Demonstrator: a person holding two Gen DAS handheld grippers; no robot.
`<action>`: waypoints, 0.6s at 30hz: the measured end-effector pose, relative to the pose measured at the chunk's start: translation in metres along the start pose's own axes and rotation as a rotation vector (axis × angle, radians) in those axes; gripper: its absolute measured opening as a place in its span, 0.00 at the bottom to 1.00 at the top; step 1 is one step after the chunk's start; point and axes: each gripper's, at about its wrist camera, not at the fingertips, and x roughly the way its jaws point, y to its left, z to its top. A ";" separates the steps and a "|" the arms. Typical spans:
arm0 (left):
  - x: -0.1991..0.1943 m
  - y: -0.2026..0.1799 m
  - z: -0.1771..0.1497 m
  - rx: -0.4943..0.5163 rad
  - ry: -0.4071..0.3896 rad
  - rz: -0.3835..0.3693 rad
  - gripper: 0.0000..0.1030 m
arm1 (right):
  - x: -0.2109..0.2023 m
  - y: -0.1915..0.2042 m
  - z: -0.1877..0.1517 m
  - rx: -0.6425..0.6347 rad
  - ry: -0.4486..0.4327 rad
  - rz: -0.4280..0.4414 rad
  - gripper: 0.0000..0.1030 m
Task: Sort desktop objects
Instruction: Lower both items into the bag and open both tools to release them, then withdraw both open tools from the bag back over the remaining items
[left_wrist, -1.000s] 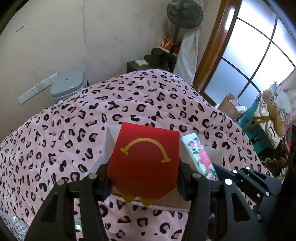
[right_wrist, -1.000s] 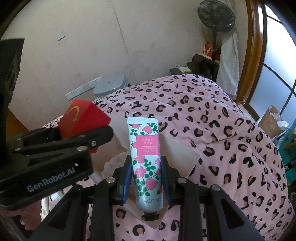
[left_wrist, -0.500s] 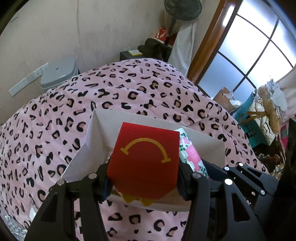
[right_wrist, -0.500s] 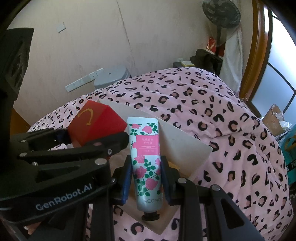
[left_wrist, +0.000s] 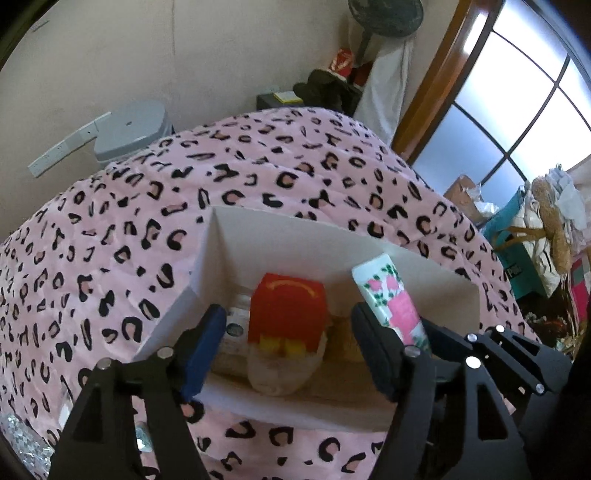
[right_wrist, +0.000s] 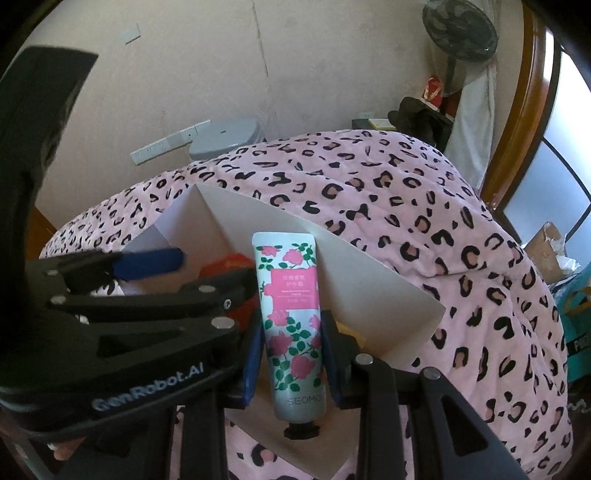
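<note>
Your left gripper (left_wrist: 286, 334) stands with its jaws spread wide and nothing between them. The red fries-box toy (left_wrist: 287, 314) sits inside the white cardboard box (left_wrist: 280, 229), resting on other items there, free of both fingers. That deposit appears complete.

Your right gripper (right_wrist: 291, 354) is clamped on the floral hand-cream tube (right_wrist: 290, 314), cap end toward you and crimped end pointing forward over the box opening. The step in hand is, by my reading, placing the tube into the same box.

The next move calls for lowering the tube past the box's near edge and parting the jaws only once it lies clear inside. Draw the left gripper back first; in the right wrist view its black frame sits immediately beside the tube and crowds the opening.

Obstructions: the box already holds the toy, a pale rounded item (left_wrist: 282, 369) below it and something yellowish at right, so free floor is limited. The box walls look thin and rest on a soft pink leopard-print quilt (left_wrist: 110, 240); pressing on a wall may tip it.

Surroundings: a grey lidded bin (left_wrist: 129, 129), a standing fan (right_wrist: 458, 26), and bags by the window (left_wrist: 532, 236), all well apart.
</note>
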 end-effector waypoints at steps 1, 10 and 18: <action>-0.003 0.001 0.001 -0.004 -0.005 -0.001 0.72 | -0.001 -0.001 0.000 0.002 0.002 0.002 0.30; -0.051 0.013 0.003 -0.032 -0.091 0.037 0.76 | -0.033 -0.007 0.010 0.050 -0.009 0.049 0.36; -0.114 0.025 -0.022 -0.033 -0.179 0.119 0.77 | -0.081 -0.003 0.009 0.068 -0.071 0.064 0.36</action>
